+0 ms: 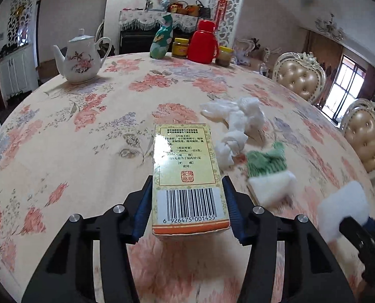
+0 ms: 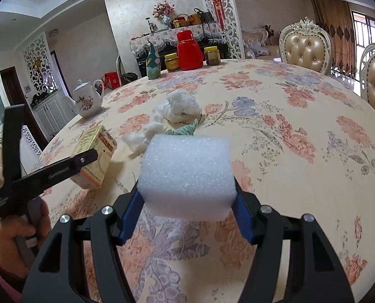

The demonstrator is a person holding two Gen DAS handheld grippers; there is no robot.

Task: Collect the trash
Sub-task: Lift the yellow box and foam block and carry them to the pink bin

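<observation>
1. Far left on the floral table (image 1: 91, 131), a white teapot (image 1: 81, 59) painted with pink flowers stands upright, well apart from the rubbish.
2. The left gripper (image 1: 187, 202) has its blue pads pressed against both long sides of a yellow medicine box (image 1: 187, 174), barcode end nearest the camera; the box is lifted clear of the cloth, as the right wrist view shows.
3. Just right of the box, crumpled white tissues (image 1: 238, 126) lie in a loose heap on the table, with a green-and-white wrapper (image 1: 268, 166) beside them.
4. The right gripper (image 2: 187, 199) is closed partway on a white foam block (image 2: 187, 174), gripped at its sides.
5. At the table's far edge stand a red flask (image 1: 203, 41), two jars and a green bottle (image 1: 161, 40).
</observation>
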